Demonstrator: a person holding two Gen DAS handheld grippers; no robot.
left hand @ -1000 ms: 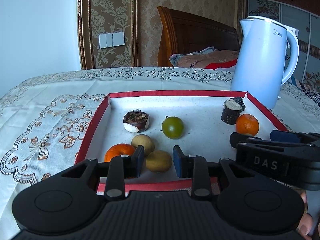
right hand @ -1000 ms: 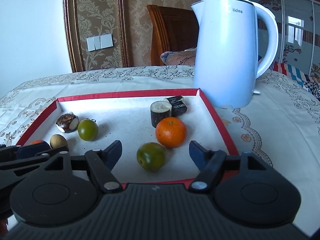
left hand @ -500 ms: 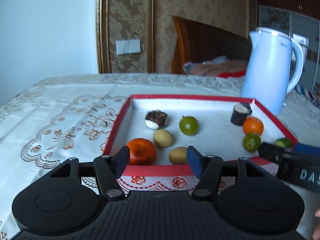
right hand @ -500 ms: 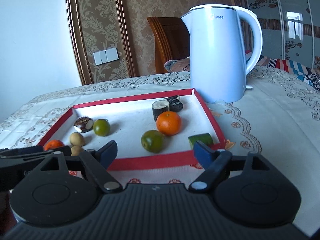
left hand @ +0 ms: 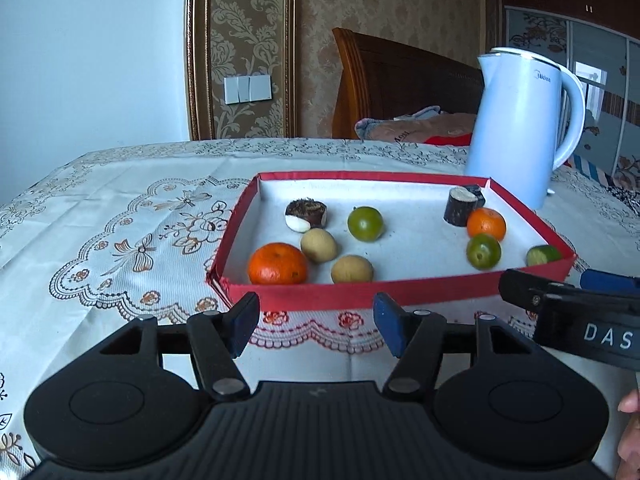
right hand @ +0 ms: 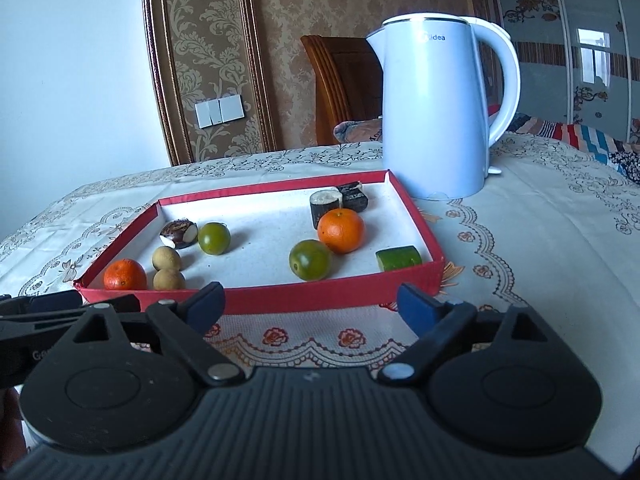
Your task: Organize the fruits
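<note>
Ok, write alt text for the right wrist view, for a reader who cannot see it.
A shallow red tray on a floral tablecloth holds two oranges, round green and tan fruits and a few dark pieces, with the open right gripper empty in front of its near wall. A white kettle stands behind the tray's far right corner.

Near wall of the red tray hides the undersides of the front fruits — the orange, the tan fruit and the cut green piece. The small dark block sits half behind the dark cylinder. The right gripper runs off the left-wrist view's right edge — its fingertips unseen there.
</note>
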